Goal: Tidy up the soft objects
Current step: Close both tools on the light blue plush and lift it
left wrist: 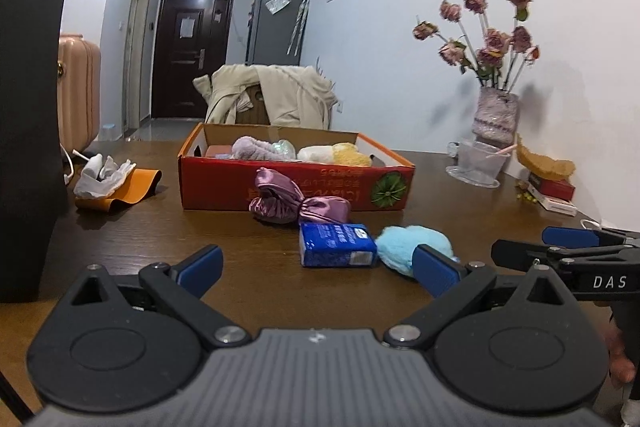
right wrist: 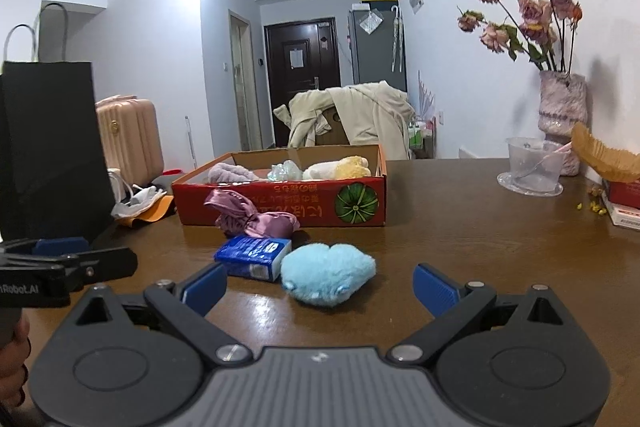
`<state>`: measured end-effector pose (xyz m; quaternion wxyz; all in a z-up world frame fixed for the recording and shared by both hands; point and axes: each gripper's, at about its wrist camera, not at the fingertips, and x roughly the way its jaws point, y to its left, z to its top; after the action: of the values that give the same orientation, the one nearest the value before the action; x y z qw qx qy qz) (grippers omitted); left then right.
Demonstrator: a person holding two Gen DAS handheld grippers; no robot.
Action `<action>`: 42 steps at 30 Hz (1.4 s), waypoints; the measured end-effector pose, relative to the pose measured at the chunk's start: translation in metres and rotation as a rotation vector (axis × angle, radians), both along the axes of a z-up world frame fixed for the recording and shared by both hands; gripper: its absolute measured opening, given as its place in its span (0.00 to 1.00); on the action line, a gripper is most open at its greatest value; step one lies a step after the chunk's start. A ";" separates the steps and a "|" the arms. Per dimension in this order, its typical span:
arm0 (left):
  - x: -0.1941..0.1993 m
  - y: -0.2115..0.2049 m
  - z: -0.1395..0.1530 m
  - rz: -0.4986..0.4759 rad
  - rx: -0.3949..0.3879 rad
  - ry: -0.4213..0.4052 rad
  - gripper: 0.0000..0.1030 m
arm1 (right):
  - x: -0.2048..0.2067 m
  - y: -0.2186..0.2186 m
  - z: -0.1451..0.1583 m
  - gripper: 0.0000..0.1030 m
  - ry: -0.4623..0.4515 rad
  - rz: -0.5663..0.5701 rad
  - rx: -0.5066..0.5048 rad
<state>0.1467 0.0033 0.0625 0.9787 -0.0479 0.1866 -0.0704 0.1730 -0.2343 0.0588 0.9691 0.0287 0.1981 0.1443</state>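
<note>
From the left wrist, the shallow red cardboard box (left wrist: pixel 296 183) sits mid-table holding a lilac fleece bundle (left wrist: pixel 256 149), a pale iridescent pouch (left wrist: pixel 284 149), a white soft roll (left wrist: pixel 316 153) and a yellow plush piece (left wrist: pixel 352 155). Against its front wall lies a purple satin bonnet (left wrist: pixel 296 203); just in front come a blue tissue packet (left wrist: pixel 336 245) and a fluffy light-blue plush toy (left wrist: pixel 412 247), side by side. The brown wooden table (left wrist: pixel 160 239) is bare ahead of the left gripper (left wrist: pixel 318 267), whose jaws stand wide and empty, the plush just beyond its right finger. A tall black paper bag (left wrist: pixel 28 107) walls the left edge. From the right wrist, the same box (right wrist: pixel 280 203) shows its contents along the back. The right gripper (right wrist: pixel 318 287) is spread wide with nothing held; the plush toy (right wrist: pixel 326 273) lies just beyond its fingertips, near the centre, the packet (right wrist: pixel 252 255) touching its left side. Open tabletop (right wrist: pixel 480 247) stretches right towards a clear plastic cup (right wrist: pixel 532 165).
</note>
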 end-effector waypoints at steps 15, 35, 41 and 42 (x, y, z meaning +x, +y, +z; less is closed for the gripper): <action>0.083 0.002 -0.008 0.036 -0.031 0.099 0.99 | 0.110 0.006 -0.007 0.86 0.123 0.081 0.034; 0.122 -0.055 -0.024 -0.210 -0.180 0.266 0.55 | 0.150 -0.022 -0.045 0.39 0.286 0.091 0.120; 0.130 -0.078 -0.036 -0.241 -0.199 0.345 0.39 | 0.150 -0.031 -0.049 0.43 0.329 0.101 0.180; 0.129 -0.079 -0.038 -0.243 -0.211 0.349 0.38 | 0.148 -0.032 -0.048 0.43 0.333 0.099 0.180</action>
<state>0.2761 -0.0755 0.0248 0.9057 -0.1384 0.3488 -0.1973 0.3211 -0.2660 0.0109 0.9081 0.1291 0.3432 0.2021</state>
